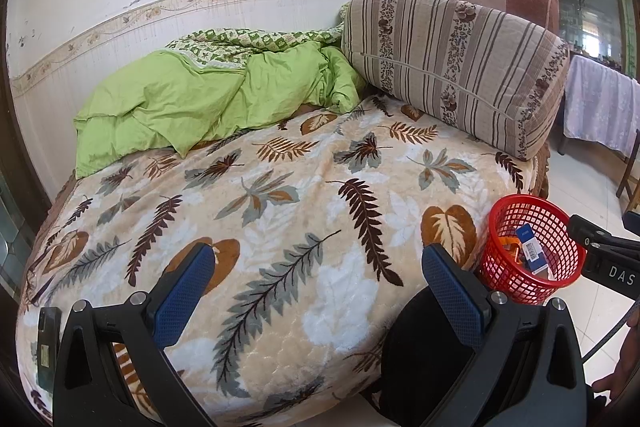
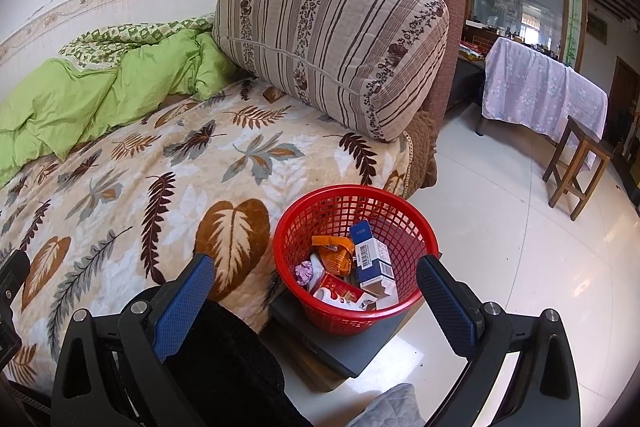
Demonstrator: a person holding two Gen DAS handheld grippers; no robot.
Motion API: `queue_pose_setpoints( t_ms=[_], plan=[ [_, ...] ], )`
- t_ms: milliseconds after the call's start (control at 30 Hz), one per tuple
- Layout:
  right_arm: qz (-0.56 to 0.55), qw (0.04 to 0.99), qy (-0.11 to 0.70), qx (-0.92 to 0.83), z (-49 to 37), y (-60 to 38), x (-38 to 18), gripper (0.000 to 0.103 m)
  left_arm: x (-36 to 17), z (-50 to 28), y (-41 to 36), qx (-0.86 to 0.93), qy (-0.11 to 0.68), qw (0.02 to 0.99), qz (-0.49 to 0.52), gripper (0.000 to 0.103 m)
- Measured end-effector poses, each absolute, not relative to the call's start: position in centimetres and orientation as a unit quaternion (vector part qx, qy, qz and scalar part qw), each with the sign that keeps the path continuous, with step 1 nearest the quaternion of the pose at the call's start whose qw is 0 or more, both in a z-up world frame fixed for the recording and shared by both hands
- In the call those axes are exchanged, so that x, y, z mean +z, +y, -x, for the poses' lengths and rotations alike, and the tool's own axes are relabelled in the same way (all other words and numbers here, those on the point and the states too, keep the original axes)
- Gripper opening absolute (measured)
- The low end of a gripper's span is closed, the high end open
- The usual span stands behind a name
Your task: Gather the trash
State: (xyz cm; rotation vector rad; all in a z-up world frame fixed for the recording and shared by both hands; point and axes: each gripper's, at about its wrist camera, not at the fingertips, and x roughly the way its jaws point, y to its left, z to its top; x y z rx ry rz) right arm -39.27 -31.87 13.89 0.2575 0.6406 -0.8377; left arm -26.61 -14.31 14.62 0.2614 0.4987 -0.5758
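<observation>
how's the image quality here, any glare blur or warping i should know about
Left wrist view: strong fisheye bending of the wall border, dark corners, leaf blanket sharp and evenly lit. Right wrist view: same warping, glare off the glossy floor tiles, the far window blown out, red basket and its contents in clear focus.

A leaf-patterned bed (image 1: pixel 280 211) carries a green quilt (image 1: pixel 208 99) and striped bolster (image 1: pixel 452 67).
</observation>
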Motion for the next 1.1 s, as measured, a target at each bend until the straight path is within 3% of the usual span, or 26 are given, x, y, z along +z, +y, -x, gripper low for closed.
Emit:
queue_pose_setpoints(
  t_ms=[667,867,1100],
  plan=[
    [-0.067,0.888,0.308,-0.336,34.5,-29.9,14.6,0.101,14.6,24.6,-12.3,-0.264,0.266,0.922,-0.1,0.103],
    [-0.012,0.928,0.275,-0.249,27.5,-26.6,15.9,0.101,13.5,19.7,-7.9,-0.185,0.299,0.934,-0.062,0.103],
    [-0.029,0.925,0.342,-0.164,14.6,-23.5,10.8,0.101,10.0,11.6,-1.6,-0.077,0.376,0.924,-0.005,0.103]
  ],
)
